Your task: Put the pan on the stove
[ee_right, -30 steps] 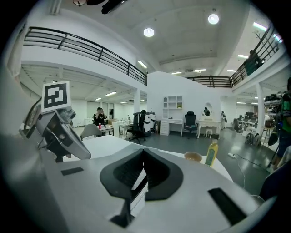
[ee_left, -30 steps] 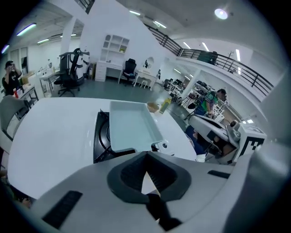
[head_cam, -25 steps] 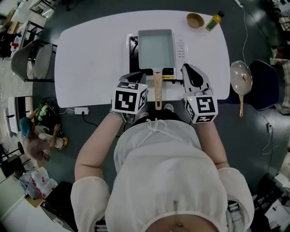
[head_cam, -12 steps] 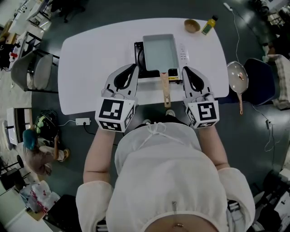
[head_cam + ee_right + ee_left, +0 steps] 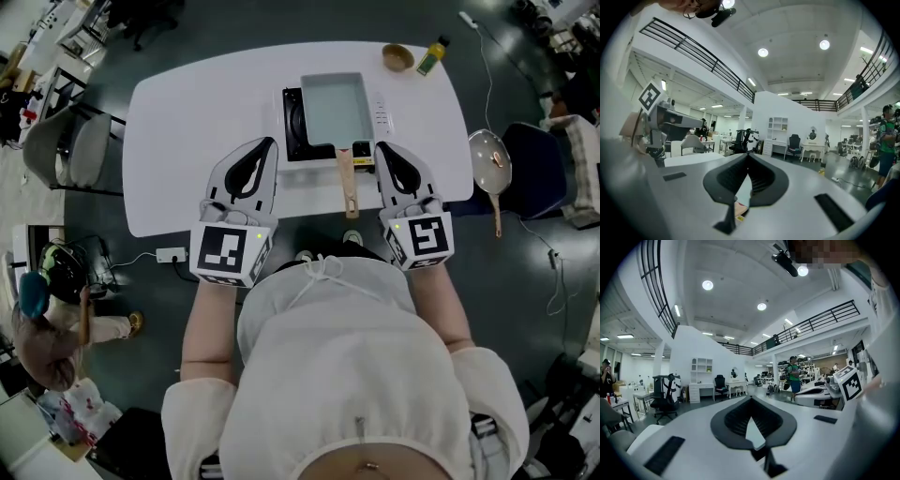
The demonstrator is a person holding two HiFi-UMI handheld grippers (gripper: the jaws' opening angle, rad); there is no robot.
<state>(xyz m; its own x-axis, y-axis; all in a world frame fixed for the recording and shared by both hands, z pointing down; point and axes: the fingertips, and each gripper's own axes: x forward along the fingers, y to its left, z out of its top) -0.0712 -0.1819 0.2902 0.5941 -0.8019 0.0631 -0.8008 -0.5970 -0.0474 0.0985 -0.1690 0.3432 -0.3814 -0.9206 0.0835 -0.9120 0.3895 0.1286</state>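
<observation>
The rectangular grey pan (image 5: 333, 108) sits on the portable stove (image 5: 294, 122) at the middle of the white table (image 5: 187, 122). Its wooden handle (image 5: 348, 183) points toward me, over the table's near edge. My left gripper (image 5: 269, 142) is shut and empty, lying left of the handle with its tip beside the stove. My right gripper (image 5: 382, 147) is also shut and empty, just right of the handle. In the left gripper view the left gripper (image 5: 751, 400) has its jaws together, and in the right gripper view so does the right gripper (image 5: 747, 154). Both views look out level across the hall.
A wooden bowl (image 5: 397, 56) and an oil bottle (image 5: 431, 52) stand at the table's far right corner. A second round pan (image 5: 492, 161) rests on a dark chair (image 5: 539, 173) at the right. A grey chair (image 5: 61, 141) stands left; a person (image 5: 37, 319) is at lower left.
My left gripper has drawn back and to the left, away from the pan's handle. The right gripper has barely moved. The pan stays on the stove.
</observation>
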